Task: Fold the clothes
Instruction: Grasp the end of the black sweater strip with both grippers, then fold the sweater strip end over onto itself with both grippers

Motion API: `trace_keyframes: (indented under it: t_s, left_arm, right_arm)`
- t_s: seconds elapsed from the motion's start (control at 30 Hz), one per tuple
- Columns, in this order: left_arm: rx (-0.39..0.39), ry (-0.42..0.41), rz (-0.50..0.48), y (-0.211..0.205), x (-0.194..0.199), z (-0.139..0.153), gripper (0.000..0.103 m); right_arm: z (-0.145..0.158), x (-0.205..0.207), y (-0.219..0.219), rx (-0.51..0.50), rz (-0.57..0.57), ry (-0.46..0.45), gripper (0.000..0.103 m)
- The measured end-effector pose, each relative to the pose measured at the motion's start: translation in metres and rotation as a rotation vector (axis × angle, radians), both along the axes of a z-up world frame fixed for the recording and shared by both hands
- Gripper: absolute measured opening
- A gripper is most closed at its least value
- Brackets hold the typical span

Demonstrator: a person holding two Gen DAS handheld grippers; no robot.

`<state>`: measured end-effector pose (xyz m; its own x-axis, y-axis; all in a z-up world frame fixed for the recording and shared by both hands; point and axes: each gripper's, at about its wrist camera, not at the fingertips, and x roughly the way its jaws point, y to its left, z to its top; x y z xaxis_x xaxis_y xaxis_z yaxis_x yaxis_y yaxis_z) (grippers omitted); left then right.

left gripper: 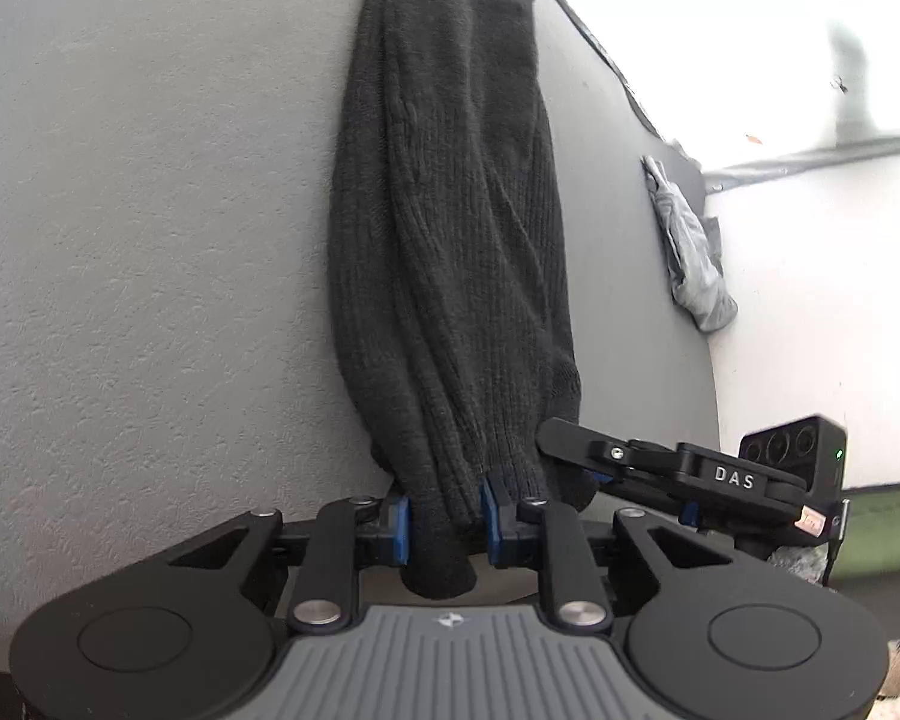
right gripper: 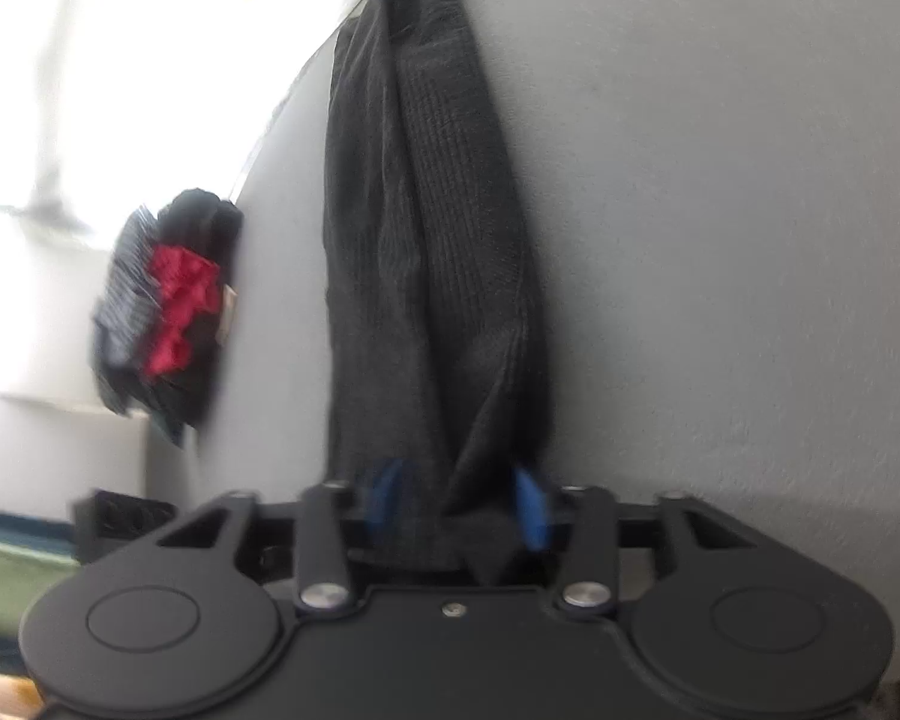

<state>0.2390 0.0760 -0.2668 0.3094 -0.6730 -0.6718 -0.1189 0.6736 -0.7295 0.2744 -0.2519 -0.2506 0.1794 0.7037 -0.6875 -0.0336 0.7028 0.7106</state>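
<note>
A dark charcoal ribbed knit garment [left gripper: 450,240] lay bunched lengthwise into a long narrow strip on a pale grey textured counter [left gripper: 150,240], running away from the near edge towards the far one. At its near end both tongs gripped it. The left tongs [left gripper: 444,519] were clamped on one gathered fold, blue pads [left gripper: 397,525] pressed against the cloth on either side. The right tongs [right gripper: 456,501], blurred in their own view, were likewise closed on the knit, blue pads [right gripper: 531,507] showing at the fabric's edges. From the left view, the right tongs sat just beside the left, at the same end. A crumpled light grey cloth [left gripper: 693,246] lay at the counter's edge, well apart. A pile of dark and red clothes [right gripper: 162,306] sat at another edge.
</note>
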Motion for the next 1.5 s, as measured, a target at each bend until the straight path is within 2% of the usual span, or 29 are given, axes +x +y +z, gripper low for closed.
trace_keyframes:
  t_s: [0.07,0.13,0.2,0.3,0.4,0.5,0.53,0.67,0.83,1.03,1.13,1.2,1.23,1.3,1.33,1.37,1.43,1.47,1.5]
  left_arm:
    - [0.007,-0.013,-0.017,0.000,0.002,0.004,0.024]
    - [-0.006,-0.044,-0.024,0.002,0.000,0.016,0.023]
    - [-0.057,-0.078,-0.018,0.006,-0.006,0.035,0.023]
    - [-0.119,-0.138,-0.067,0.008,-0.022,0.076,0.023]
    - [-0.175,-0.159,-0.097,0.006,-0.041,0.107,0.023]
    - [-0.121,-0.190,-0.088,0.006,-0.043,0.120,0.023]
    - [-0.118,-0.201,-0.069,0.008,-0.038,0.120,0.023]
    - [-0.185,-0.228,0.032,0.015,-0.014,0.117,0.023]
    - [-0.252,-0.285,0.127,0.023,0.021,0.123,0.023]
    - [-0.232,-0.407,0.204,0.024,0.091,0.141,0.023]
    - [-0.228,-0.400,0.275,0.031,0.132,0.127,0.024]
    - [-0.188,-0.358,0.326,0.038,0.162,0.114,0.025]
    - [-0.157,-0.330,0.354,0.041,0.178,0.107,0.027]
    - [-0.088,-0.275,0.394,0.049,0.209,0.093,0.035]
    - [-0.061,-0.264,0.416,0.054,0.222,0.089,0.040]
    - [-0.053,-0.252,0.435,0.060,0.232,0.086,0.044]
    - [-0.041,-0.238,0.458,0.070,0.251,0.080,0.070]
    - [-0.036,-0.237,0.462,0.075,0.259,0.078,0.076]
    - [-0.017,-0.233,0.459,0.078,0.264,0.076,0.077]
  right_arm:
    - [0.007,0.001,0.005,0.008,0.062,-0.048,0.011]
    - [0.014,0.000,0.005,0.037,0.097,-0.079,0.009]
    - [0.026,-0.004,-0.004,0.115,0.104,-0.088,0.008]
    - [0.052,-0.013,-0.026,0.227,0.104,-0.095,0.008]
    - [0.078,-0.030,-0.052,0.356,0.096,-0.076,0.007]
    - [0.089,-0.041,-0.067,0.419,0.026,-0.048,0.007]
    - [0.090,-0.041,-0.068,0.425,0.004,-0.048,0.007]
    - [0.091,-0.020,-0.066,0.455,-0.074,-0.079,0.007]
    - [0.097,0.023,-0.060,0.510,-0.163,-0.144,0.007]
    - [0.101,0.092,-0.057,0.536,-0.191,-0.224,0.007]
    - [0.094,0.136,-0.051,0.536,-0.218,-0.228,0.007]
    - [0.084,0.171,-0.044,0.508,-0.230,-0.201,0.011]
    - [0.076,0.188,-0.037,0.485,-0.231,-0.189,0.016]
    - [0.063,0.218,-0.026,0.458,-0.238,-0.175,0.034]
    - [0.056,0.233,-0.021,0.446,-0.242,-0.168,0.046]
    - [0.052,0.246,-0.017,0.426,-0.249,-0.165,0.049]
    - [0.048,0.266,-0.011,0.366,-0.253,-0.168,0.053]
    - [0.047,0.273,-0.008,0.322,-0.242,-0.180,0.059]
    - [0.046,0.280,-0.004,0.275,-0.229,-0.194,0.062]
